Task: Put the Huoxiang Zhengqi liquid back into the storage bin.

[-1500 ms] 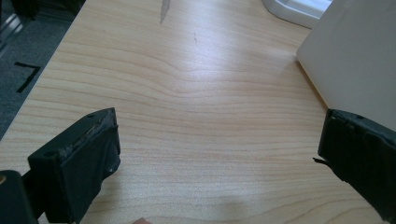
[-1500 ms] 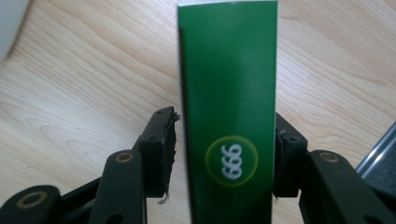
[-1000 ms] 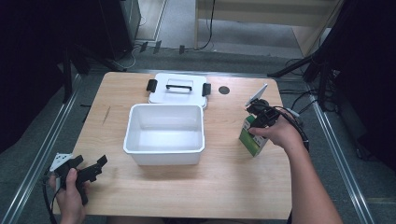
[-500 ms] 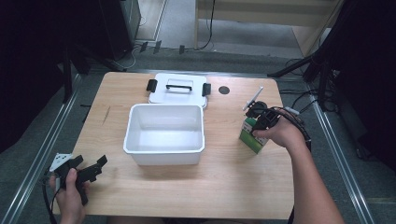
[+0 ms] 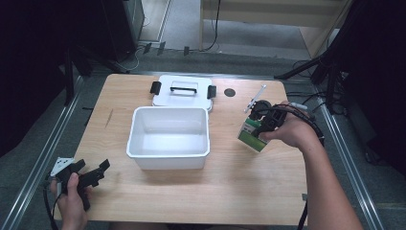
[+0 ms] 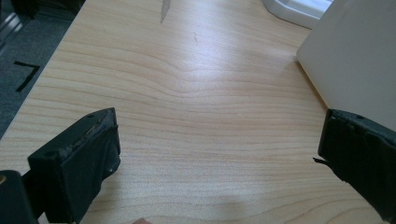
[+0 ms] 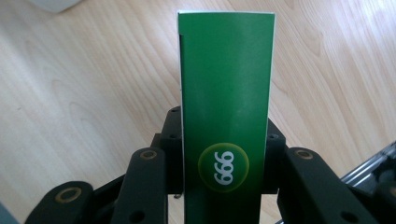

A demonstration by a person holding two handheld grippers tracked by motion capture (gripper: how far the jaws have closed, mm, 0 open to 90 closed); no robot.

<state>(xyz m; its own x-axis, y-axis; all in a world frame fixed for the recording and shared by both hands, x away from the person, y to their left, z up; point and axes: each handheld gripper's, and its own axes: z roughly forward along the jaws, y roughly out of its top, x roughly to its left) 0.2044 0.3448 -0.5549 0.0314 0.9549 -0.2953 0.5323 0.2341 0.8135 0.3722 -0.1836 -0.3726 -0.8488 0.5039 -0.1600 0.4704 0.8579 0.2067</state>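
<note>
- Two risks stand out, and both concern the green carton (image 5: pixel 252 135), which sits at the right of centre in the high view, clamped between the fingers (image 7: pixel 154 186) of the right gripper (image 5: pixel 261 125). It appears lifted and tilted over the desk (image 5: pixel 230 191), well apart from the white bin (image 5: pixel 168 152).
- In the right gripper view the carton stands tall between the jaws, held low on its narrow faces, with its long green face reaching towards the top of the frame. A hold so far from the free end could let the carton pivot or slide if the hand swings quickly.
- The carton looks like thin card (its side flap seam shows at the upper left of the box), so a hard squeeze may dent it, while a slack one may drop it onto the desk.
- If the carton is bound for the open white bin at the centre of the frame, its tilt could catch it on the right rim rather than clear it; I judge it needs height before crossing.
- The bin's lid (image 5: pixel 182 91) lies flat behind it, touching or just beside the far wall, and poses little hazard.
- The left gripper (image 5: pixel 88 175) rests at the lower left, fingers (image 6: pixel 79 158) wide apart over bare wood, close by the bin's wall, which a careless move could nudge.
</note>
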